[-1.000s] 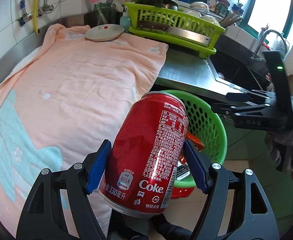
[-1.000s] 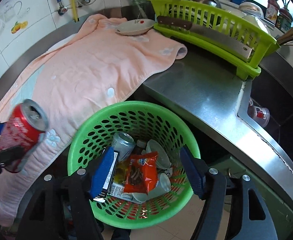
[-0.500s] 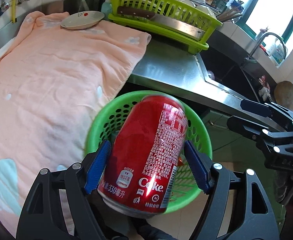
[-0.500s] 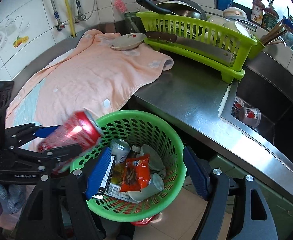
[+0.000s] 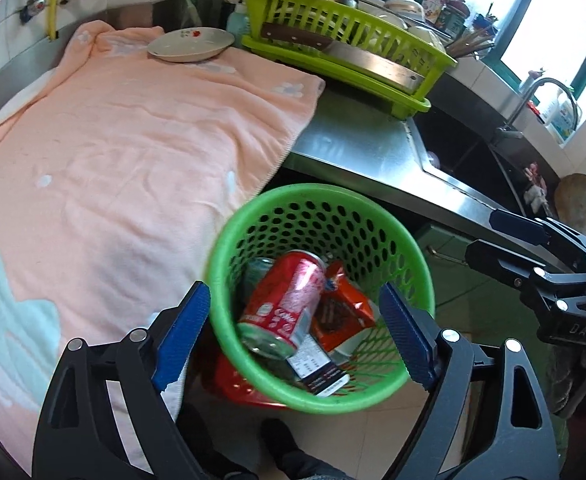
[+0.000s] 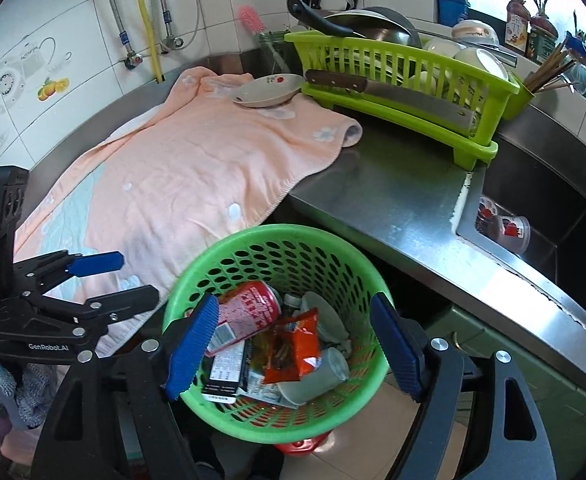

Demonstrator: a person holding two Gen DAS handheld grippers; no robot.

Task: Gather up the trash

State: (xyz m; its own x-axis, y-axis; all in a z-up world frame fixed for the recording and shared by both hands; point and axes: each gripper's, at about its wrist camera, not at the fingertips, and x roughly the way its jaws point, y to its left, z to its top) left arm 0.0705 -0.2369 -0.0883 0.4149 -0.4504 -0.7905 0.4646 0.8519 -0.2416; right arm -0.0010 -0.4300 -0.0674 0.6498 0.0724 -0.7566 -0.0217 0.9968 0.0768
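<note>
Red can now in the green basket, both of your grippers empty.

Your left gripper point(image 5: 295, 336) hangs above the green basket point(image 5: 421, 280) with its blue fingers point(image 5: 181, 332) wide apart; the jaws have just been opening and nothing is between the pads. The red can point(image 5: 283, 304) lies tilted inside the basket, on top of the other trash, beside an orange snack wrapper point(image 5: 341, 312) and touching a dark box with a barcode point(image 5: 317, 368). Your right gripper point(image 6: 293, 346) is also over the basket, its jaws have just been opening a little and they hold nothing. The basket stands on the floor, just below the edge of the steel counter point(image 6: 393, 196), near the hanging end of the pink towel point(image 5: 133, 152). On the towel's far end sits a plate point(image 5: 191, 44), next to the lime dish rack point(image 5: 353, 56).
</note>
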